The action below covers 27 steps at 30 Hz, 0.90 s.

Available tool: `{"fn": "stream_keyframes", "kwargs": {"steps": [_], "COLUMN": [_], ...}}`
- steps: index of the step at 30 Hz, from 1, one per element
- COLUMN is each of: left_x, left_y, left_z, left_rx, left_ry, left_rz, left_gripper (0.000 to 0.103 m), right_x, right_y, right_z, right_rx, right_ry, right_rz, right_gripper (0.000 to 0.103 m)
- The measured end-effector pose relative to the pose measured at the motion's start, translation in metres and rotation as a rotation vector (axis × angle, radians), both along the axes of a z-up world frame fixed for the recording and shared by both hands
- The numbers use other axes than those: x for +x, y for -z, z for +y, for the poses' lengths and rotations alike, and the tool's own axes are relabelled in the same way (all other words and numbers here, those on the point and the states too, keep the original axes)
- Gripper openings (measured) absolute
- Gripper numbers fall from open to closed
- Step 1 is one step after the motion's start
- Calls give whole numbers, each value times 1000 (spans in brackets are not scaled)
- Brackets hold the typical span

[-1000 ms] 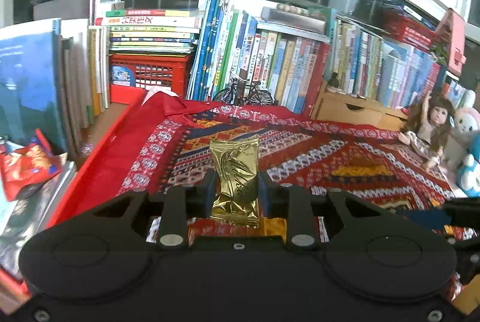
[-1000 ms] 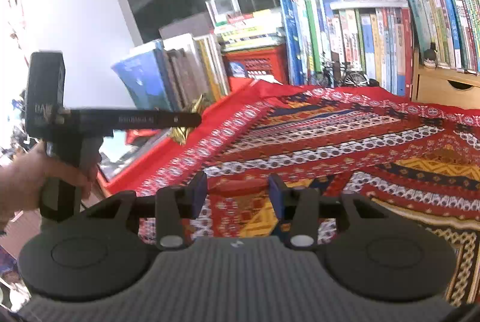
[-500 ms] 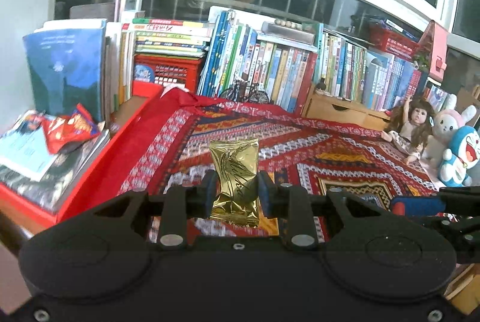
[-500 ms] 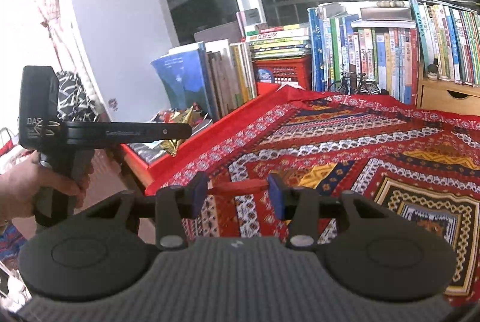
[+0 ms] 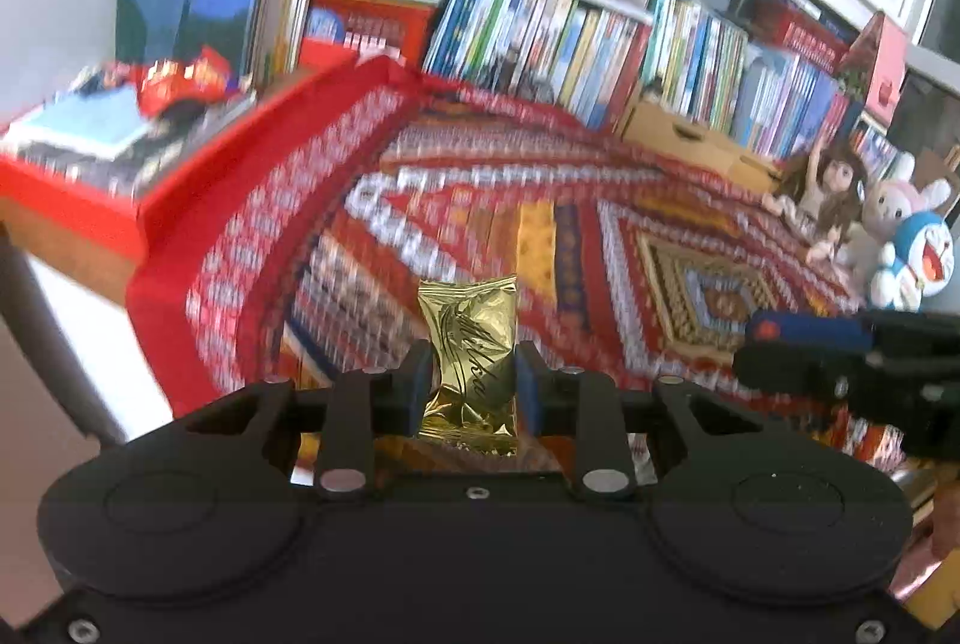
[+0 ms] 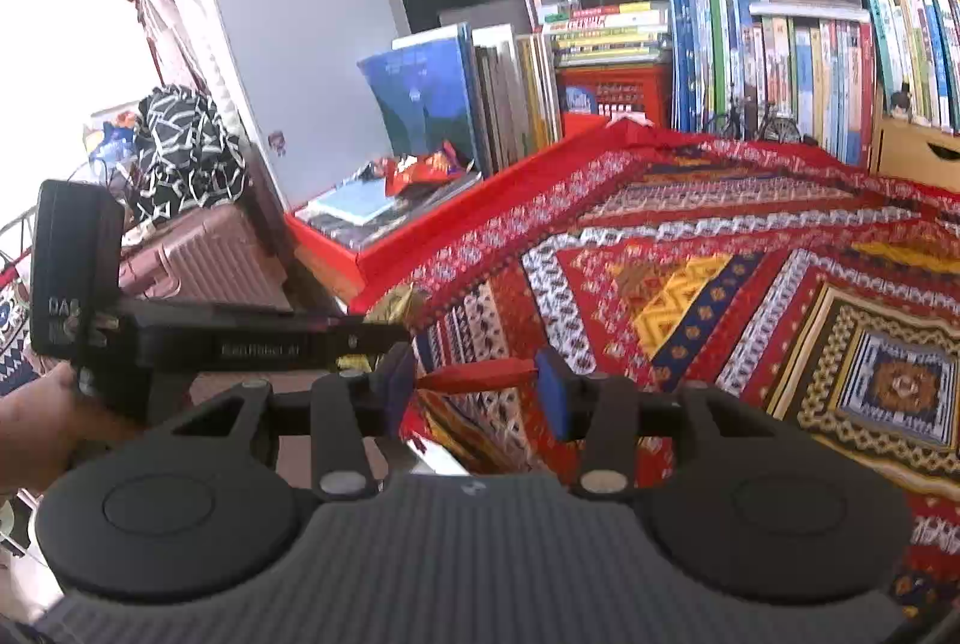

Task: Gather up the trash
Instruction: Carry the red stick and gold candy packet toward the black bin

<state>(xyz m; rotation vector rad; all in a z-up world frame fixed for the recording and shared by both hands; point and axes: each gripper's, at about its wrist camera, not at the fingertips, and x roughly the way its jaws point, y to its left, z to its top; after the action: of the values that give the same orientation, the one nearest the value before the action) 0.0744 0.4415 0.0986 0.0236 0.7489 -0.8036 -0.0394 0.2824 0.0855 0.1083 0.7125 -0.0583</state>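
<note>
Two grippers (image 5: 467, 389) (image 6: 475, 383) pinch crinkly foil wrappers (image 5: 469, 353).

The patterned cloth (image 5: 456, 200) and books (image 5: 540, 38) smear with motion in the left wrist view. The red wrapper (image 6: 480, 377) shows edge-on only, and the hand (image 6: 36, 428) is cut off by the frame.

The candy wrapper (image 5: 471, 344) was shiny gold with dark writing. The cloth (image 6: 750, 248) was red with yellow, blue and white zigzags. A snack bag (image 6: 420, 167) was red and orange.
</note>
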Motion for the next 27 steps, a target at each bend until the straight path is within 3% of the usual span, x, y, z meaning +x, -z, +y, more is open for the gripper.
{"fn": "stream_keyframes", "kwargs": {"steps": [13, 26, 27], "left_x": [-10, -14, -14], "left_y": [34, 53, 53], "left_z": [13, 9, 9], "left_rx": [90, 162, 163], "left_ry": [8, 33, 35], "left_rz": [54, 97, 96], "left_gripper": [27, 27, 31], "right_x": [-6, -6, -6], "right_y": [27, 28, 28], "right_z": [15, 19, 19], "right_rx": [-24, -48, -44], "right_ry": [-28, -43, -43], "right_rz": [89, 90, 92], "right_gripper": [48, 48, 48]}}
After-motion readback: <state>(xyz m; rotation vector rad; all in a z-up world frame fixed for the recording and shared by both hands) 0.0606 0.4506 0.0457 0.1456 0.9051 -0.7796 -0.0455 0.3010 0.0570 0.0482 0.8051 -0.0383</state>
